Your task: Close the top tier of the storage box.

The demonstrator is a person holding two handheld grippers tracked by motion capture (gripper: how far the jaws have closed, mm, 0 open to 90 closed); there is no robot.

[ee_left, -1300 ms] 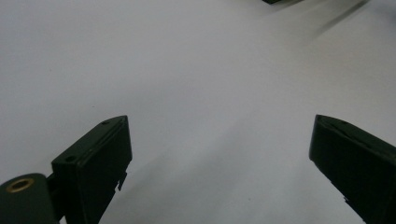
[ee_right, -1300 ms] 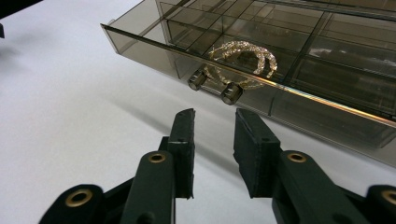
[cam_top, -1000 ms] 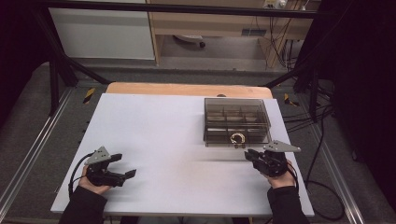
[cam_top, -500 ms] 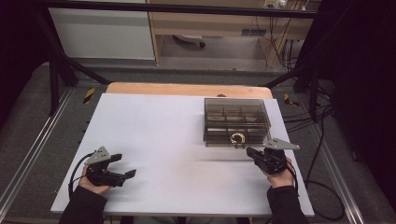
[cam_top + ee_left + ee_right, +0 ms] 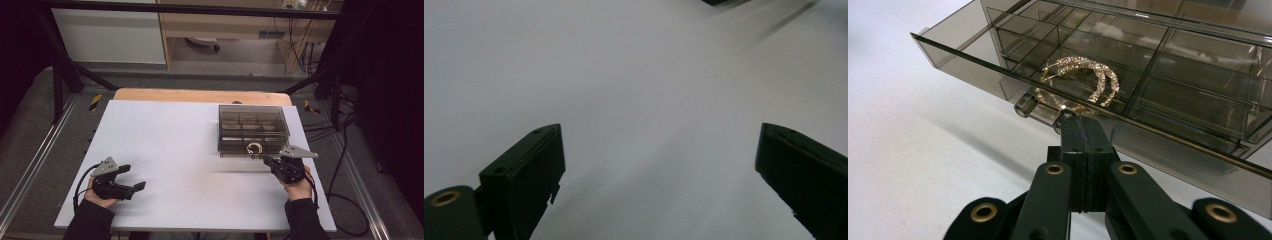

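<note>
A smoky clear compartment box [image 5: 253, 116] stands at the right of the white table [image 5: 190, 145]. A gold twisted ring-shaped jewel [image 5: 1083, 80] lies in its front compartment, and is also seen as the gold jewel [image 5: 254, 148] from above. My right gripper [image 5: 1081, 124] is shut, pads flush together. Its tip meets a small clear knob on the box's front wall; a second knob [image 5: 1025, 105] sits just left of it. From above, the right gripper [image 5: 266, 159] sits at the box's front edge. My left gripper [image 5: 132, 176] rests open at the table's front left, with bare table between the open left gripper's [image 5: 659, 129] jaws.
The table's wooden far edge [image 5: 200, 95] lies beyond the white sheet. Metal rails [image 5: 30, 170] flank the table on both sides. Cables [image 5: 345, 150] hang off to the right. A white cabinet [image 5: 110, 35] and wooden shelving stand behind.
The right gripper has crept slightly toward the box's front. The left hand has kept still.
</note>
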